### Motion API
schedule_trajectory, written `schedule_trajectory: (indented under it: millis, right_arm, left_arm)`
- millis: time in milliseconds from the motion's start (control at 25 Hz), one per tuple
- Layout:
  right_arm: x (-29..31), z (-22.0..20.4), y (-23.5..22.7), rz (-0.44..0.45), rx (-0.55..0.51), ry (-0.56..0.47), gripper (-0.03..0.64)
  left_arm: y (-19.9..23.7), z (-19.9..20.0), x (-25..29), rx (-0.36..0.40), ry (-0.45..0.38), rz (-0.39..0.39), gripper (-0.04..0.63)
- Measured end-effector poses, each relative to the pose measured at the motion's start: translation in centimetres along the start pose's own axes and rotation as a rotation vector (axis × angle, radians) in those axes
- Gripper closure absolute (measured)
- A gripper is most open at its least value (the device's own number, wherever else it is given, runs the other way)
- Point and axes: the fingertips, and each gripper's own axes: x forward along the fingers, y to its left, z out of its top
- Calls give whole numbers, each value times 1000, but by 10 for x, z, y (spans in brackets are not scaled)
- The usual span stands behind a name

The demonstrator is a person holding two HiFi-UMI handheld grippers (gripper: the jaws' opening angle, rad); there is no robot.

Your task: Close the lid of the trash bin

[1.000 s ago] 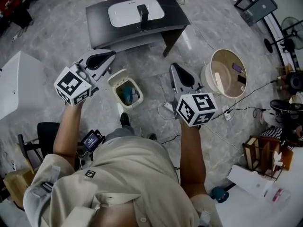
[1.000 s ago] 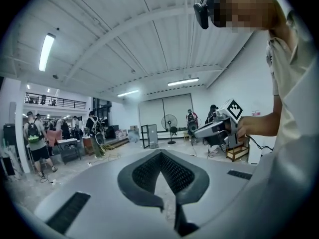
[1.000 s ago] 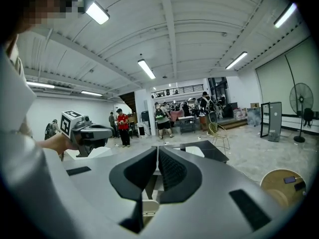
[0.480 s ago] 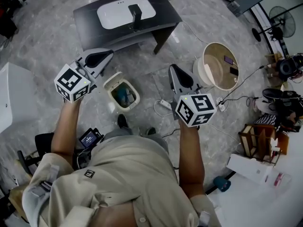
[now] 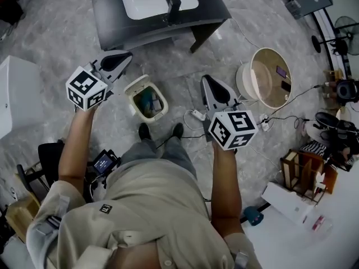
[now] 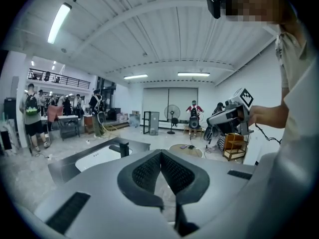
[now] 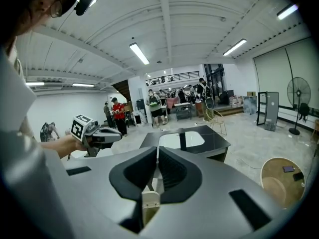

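Observation:
A small white trash bin (image 5: 147, 101) stands on the marble floor with its lid (image 5: 136, 85) tipped up and blue-green rubbish inside. My left gripper (image 5: 127, 55) hovers up and to the left of the bin, shut and holding nothing. My right gripper (image 5: 206, 79) hangs to the right of the bin, also shut and holding nothing. Neither touches the bin. In the left gripper view the left gripper (image 6: 160, 154) has its pads pressed together. In the right gripper view the right gripper (image 7: 157, 153) is likewise shut. The bin does not show clearly in either gripper view.
A dark table with a white basin (image 5: 160, 3) stands beyond the bin. A round tan tub (image 5: 270, 78) sits to the right, and a power strip with cables (image 5: 196, 115) lies between. A white cabinet (image 5: 15, 94) is at the left. The person's shoes (image 5: 145, 131) are just before the bin.
The head view has shifted and the bin now lies just ahead of the person's two feet. Both grippers stay shut and keep about the same places beside the bin.

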Motion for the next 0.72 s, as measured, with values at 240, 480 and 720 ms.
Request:
schedule_trajectory:
  millis: [240,480,720]
  right_arm:
    - [39,-29,-14,58,15,71,591]
    - [67,-61,-31,87,42,133,591]
    - [93,-103,-51,97,67,192,591]
  left_arm:
    - [26,-64,23,-93,87,46,580]
    - [37,-125,42,-159,172,71,580]
    - [45,-201,61,-232,259,92,580]
